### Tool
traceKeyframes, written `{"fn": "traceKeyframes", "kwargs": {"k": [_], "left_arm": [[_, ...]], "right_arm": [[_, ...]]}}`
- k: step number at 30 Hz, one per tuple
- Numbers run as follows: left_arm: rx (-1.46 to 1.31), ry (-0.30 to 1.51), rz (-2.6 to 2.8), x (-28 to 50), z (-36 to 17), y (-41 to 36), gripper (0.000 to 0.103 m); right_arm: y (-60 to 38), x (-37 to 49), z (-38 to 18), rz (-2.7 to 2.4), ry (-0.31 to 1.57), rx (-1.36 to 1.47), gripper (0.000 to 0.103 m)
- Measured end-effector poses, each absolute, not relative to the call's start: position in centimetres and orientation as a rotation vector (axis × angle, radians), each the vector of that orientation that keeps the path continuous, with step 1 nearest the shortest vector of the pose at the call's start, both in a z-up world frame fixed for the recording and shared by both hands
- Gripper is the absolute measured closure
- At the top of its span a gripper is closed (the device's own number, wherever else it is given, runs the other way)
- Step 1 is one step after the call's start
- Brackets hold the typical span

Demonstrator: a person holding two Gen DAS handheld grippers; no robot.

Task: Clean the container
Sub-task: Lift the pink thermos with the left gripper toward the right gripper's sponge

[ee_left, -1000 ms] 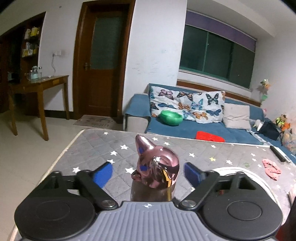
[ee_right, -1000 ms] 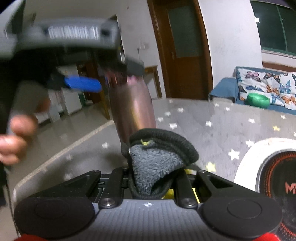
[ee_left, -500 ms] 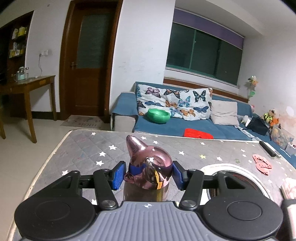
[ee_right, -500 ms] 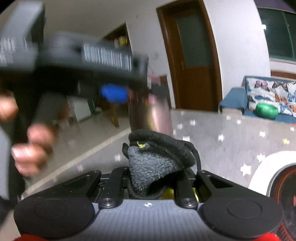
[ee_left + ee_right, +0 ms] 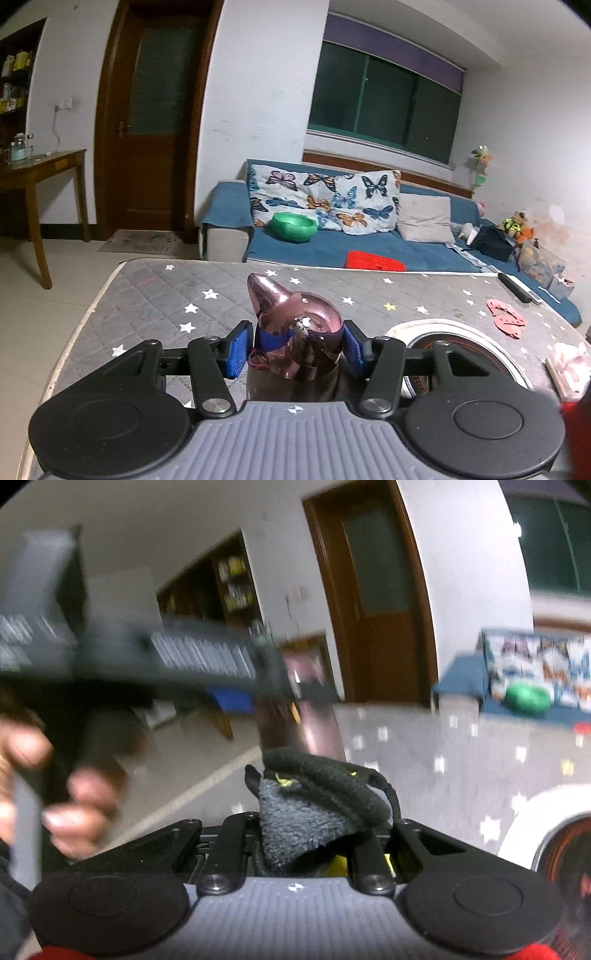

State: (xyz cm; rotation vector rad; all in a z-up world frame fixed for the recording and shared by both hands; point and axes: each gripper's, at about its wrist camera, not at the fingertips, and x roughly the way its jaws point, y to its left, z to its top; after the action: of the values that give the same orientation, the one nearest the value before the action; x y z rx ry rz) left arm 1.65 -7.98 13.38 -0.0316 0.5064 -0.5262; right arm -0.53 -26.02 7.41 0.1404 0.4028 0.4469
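A shiny pink metal bottle [image 5: 295,343] with an animal-shaped lid stands upright over the grey star-patterned table [image 5: 166,295]. My left gripper [image 5: 295,345] is shut on the bottle's lid, blue pads pressed on both sides. In the right wrist view the bottle [image 5: 299,716] shows blurred, held by the left gripper [image 5: 258,679] just beyond my cloth. My right gripper [image 5: 306,834] is shut on a dark grey cloth [image 5: 310,812], which sits just below and in front of the bottle's body.
A round white-rimmed appliance [image 5: 454,347] lies on the table to the right of the bottle. Pink items [image 5: 506,321], a remote [image 5: 517,291] and a white box [image 5: 569,369] lie at the right edge. A blue sofa [image 5: 369,251] stands behind.
My left gripper closed from open onto the bottle's lid. The right gripper with the cloth moved closer to the bottle.
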Motion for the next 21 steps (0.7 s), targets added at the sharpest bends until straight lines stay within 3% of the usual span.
{"fn": "traceKeyframes", "kwargs": {"k": [4,21], "left_arm": [[-0.013,0.515,-0.562,2.2,13.5,-7.8,0.048],[0.143,0.493,-0.638,1.3,13.7,-8.3,0.049]], "right_arm": [[-25.1,-1.6,8.9,0.420,0.318,0.095,0.087],[-23.4,0.7,1.7,0.359,0.576,0.105,0.087]]}}
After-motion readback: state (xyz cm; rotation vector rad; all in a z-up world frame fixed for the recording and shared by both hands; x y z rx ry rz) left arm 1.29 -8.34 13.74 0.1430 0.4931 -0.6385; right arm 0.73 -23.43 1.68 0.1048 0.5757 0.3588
